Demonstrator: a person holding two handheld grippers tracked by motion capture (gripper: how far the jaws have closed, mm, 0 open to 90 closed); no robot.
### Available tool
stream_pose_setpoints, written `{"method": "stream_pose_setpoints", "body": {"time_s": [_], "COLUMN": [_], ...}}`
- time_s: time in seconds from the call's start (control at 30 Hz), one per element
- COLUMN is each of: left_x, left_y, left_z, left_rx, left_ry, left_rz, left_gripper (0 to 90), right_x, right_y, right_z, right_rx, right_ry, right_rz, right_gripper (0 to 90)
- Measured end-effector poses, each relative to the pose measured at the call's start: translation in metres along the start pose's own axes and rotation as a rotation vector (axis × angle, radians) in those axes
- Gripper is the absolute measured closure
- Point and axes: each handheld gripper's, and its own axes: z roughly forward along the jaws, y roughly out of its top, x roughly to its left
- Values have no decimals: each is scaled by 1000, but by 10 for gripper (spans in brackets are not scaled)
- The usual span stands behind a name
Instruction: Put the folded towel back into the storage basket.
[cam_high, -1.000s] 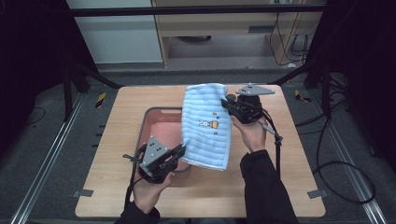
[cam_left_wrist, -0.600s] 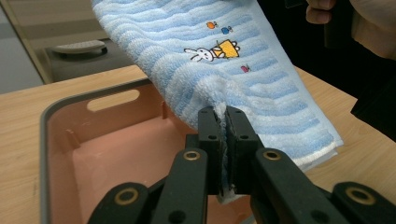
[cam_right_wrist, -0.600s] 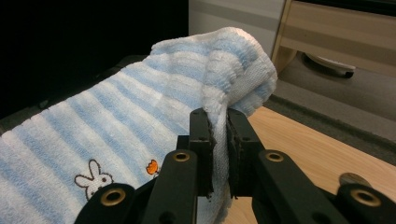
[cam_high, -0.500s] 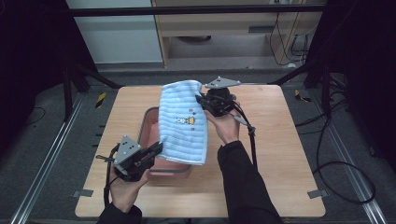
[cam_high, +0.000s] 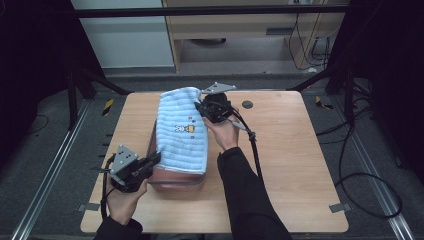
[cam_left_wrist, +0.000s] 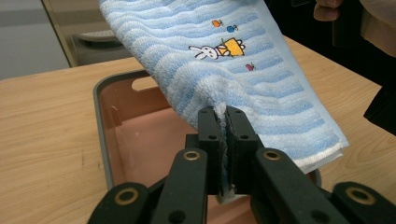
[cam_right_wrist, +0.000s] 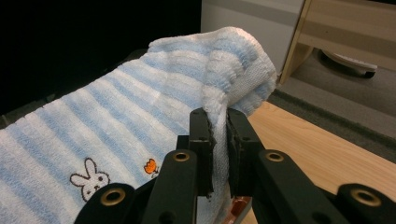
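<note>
Stretching between the two claws, a light-blue towel (cam_high: 182, 131) with paler wavy stripes hangs above a pink tub (cam_high: 175, 175) with a grey rim. Its terry pile looks thick and soft, and a small embroidered white rabbit beside an orange-yellow figure sits near its middle, with tiny coloured motifs around it. The left claw (cam_left_wrist: 223, 122) pinches the towel's near corner, a fold of white-edged cloth pressed between its black jaws, just over the tub's near end. The right claw (cam_right_wrist: 218, 122) pinches the far corner, where the cloth bunches into a rounded hump above its jaws. In the high view the towel runs from the left claw (cam_high: 150, 161) at the near left up to the right claw (cam_high: 202, 107) at the far side, covering most of the tub.

The desk (cam_high: 295, 150) is pale wood with rounded corners and a dark round spot (cam_high: 247, 105) near its far edge. Grey carpet lies around it, crossed by black cables (cam_high: 360, 175), with metal rails (cam_high: 45, 175) at the left and a wooden cabinet (cam_high: 240, 30) beyond.
</note>
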Motion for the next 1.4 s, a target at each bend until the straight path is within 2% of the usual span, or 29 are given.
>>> {"method": "stream_pose_setpoints", "body": {"time_s": [0.4, 0.57, 0.77, 1.4], "left_x": [13, 12, 13, 16], "left_y": [-21, -30, -40, -55], "left_z": [14, 21, 27, 35], "left_rx": [77, 113, 156, 223], "left_ry": [21, 27, 24, 34], "left_rz": [-3, 18, 6, 14], "left_gripper": [857, 857, 857, 852], "right_x": [8, 8, 8, 11], "right_y": [-18, -27, -39, -67], "right_z": [33, 39, 47, 61], "right_rx": [50, 66, 88, 150], "right_ry": [7, 8, 11, 9], "right_rz": [-6, -5, 1, 0], "right_gripper": [825, 825, 824, 818]}}
